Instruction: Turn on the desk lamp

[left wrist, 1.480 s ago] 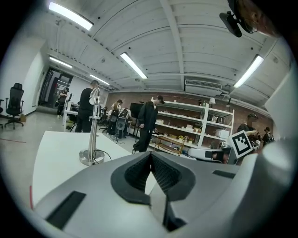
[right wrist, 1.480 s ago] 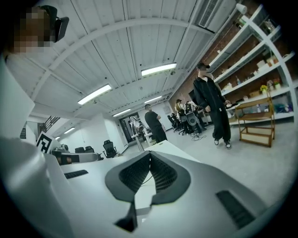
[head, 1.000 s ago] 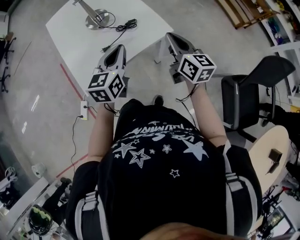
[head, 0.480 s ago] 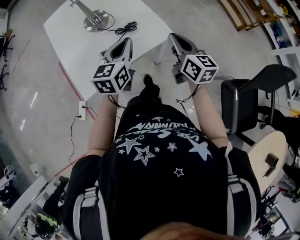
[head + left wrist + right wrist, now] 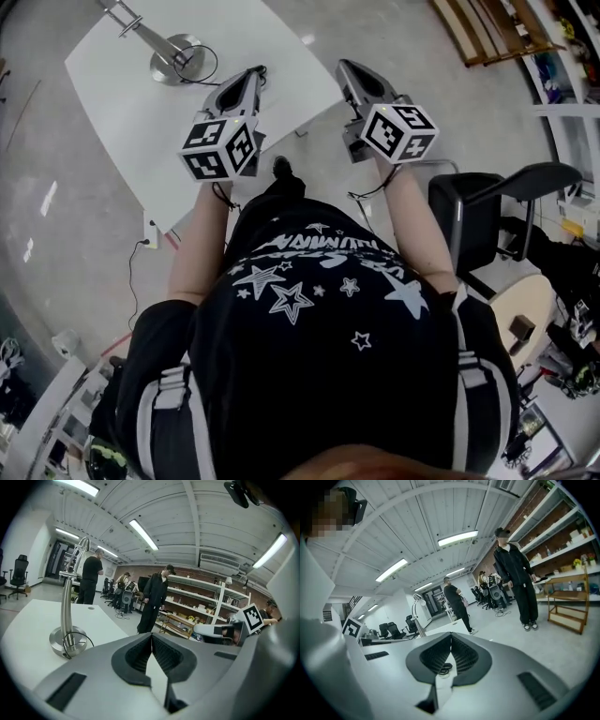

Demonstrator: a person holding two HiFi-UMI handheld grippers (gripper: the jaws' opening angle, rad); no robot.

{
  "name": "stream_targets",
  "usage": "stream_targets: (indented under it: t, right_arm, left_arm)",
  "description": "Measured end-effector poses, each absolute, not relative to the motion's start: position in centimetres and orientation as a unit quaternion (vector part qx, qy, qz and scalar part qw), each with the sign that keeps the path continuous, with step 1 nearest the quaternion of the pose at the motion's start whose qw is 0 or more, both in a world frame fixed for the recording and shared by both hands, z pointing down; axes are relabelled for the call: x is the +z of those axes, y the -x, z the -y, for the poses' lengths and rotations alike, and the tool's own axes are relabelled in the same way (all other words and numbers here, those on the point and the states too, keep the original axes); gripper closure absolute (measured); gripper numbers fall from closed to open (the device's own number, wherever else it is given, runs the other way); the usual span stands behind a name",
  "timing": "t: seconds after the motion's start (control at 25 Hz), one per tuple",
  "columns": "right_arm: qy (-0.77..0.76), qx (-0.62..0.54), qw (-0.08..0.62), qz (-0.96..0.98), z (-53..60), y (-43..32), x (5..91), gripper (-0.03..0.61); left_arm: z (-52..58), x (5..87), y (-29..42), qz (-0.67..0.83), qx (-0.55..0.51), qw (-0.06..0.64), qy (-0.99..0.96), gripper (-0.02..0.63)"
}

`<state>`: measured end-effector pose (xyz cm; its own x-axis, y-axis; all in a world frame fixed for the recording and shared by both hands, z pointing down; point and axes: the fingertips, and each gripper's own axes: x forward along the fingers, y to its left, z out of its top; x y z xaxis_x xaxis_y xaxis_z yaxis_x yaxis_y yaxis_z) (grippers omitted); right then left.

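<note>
Wearer: a person in a black shirt [image 5: 309, 309] printed with stars fills the lower head view, both forearms stretched forward.
Left claw: the left claw [image 5: 251, 77] [image 5: 151, 637] has its ribbed pads pressed together with nothing between them. It hangs over the near part of the counter [image 5: 141, 112], its tip close to the plug end of the cable [image 5: 208, 67].
Right claw: the right claw [image 5: 347, 67] [image 5: 450, 637] is also closed at the tips and empty. It sits by the counter's right-hand edge, well apart from the left one.
Counter: white and mostly bare.
Desk lamp: the desk lamp [image 5: 173, 58] [image 5: 67, 620] [image 5: 417, 609] stands on the counter's far left part, ahead of the left claw and apart from both claws. It has a round metal base and a slim metal stem, and the black cable loops round the base.
Floor: a power strip [image 5: 150, 230] lies left of the wearer, and an office chair [image 5: 487, 211] stands to the right.
Background: a bystander in black [image 5: 157, 597] [image 5: 515, 578] stands before the shelves [image 5: 201, 609].
</note>
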<state>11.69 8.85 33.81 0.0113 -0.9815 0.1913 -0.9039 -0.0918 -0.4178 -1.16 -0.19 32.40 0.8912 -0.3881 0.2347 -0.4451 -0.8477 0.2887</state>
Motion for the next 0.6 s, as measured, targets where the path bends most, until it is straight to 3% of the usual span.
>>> stream_targets:
  t: [0.6]
  right_arm:
    - [0.669, -0.234, 0.067, -0.702, 3.5, -13.7, 34.4, 0.574]
  left_arm:
    - [7.2, 37.5, -0.6, 0.231, 0.134, 0.193, -0.944, 0.603]
